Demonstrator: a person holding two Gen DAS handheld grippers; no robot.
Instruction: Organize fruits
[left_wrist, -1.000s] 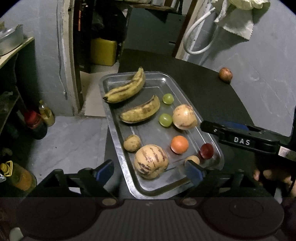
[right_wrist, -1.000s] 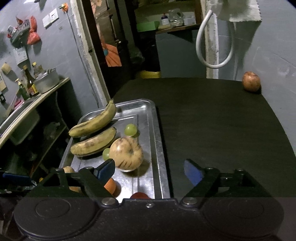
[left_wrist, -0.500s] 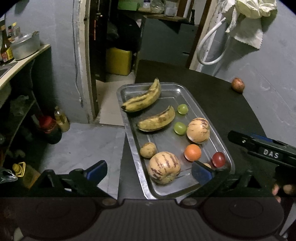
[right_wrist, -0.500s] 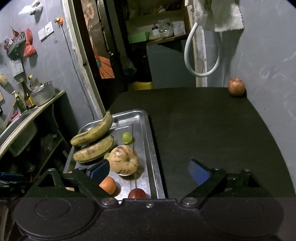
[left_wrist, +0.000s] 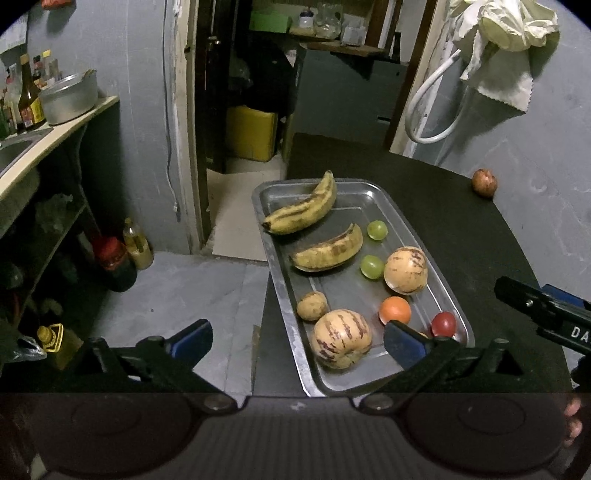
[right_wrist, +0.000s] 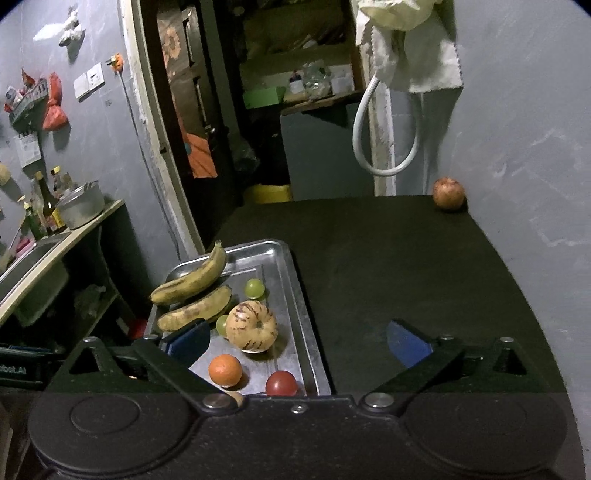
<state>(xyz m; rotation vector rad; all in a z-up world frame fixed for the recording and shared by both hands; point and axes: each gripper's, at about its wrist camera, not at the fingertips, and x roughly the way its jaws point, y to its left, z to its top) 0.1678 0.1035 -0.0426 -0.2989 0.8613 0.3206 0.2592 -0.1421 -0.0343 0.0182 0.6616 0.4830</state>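
Observation:
A metal tray (left_wrist: 428, 229) (right_wrist: 291, 273) lies on the left part of a black table (right_wrist: 388, 258). It holds two bananas (left_wrist: 303, 210), two green grapes (left_wrist: 376, 229), two striped yellow melons (left_wrist: 341, 338) (right_wrist: 252, 325), an orange (left_wrist: 395, 309) (right_wrist: 225, 370), a red tomato (left_wrist: 443, 323) (right_wrist: 281, 383) and a small brown fruit (left_wrist: 312, 305). A reddish fruit (left_wrist: 484, 181) (right_wrist: 448, 193) lies alone at the table's far right corner by the wall. My left gripper (left_wrist: 295, 341) is open and empty, above the tray's near end. My right gripper (right_wrist: 295, 343) is open and empty, above the tray's right rim.
A grey wall (right_wrist: 535, 147) borders the table on the right. A white hose and a cloth (right_wrist: 406, 55) hang at the far end. A shelf with a pot (left_wrist: 68, 96) and bottles stands at the left. Bottles (left_wrist: 114, 258) stand on the floor below.
Both grippers have drawn back and up from the tray, so the tray looks smaller and more of the room shows. Both stay open. No fruit has moved.

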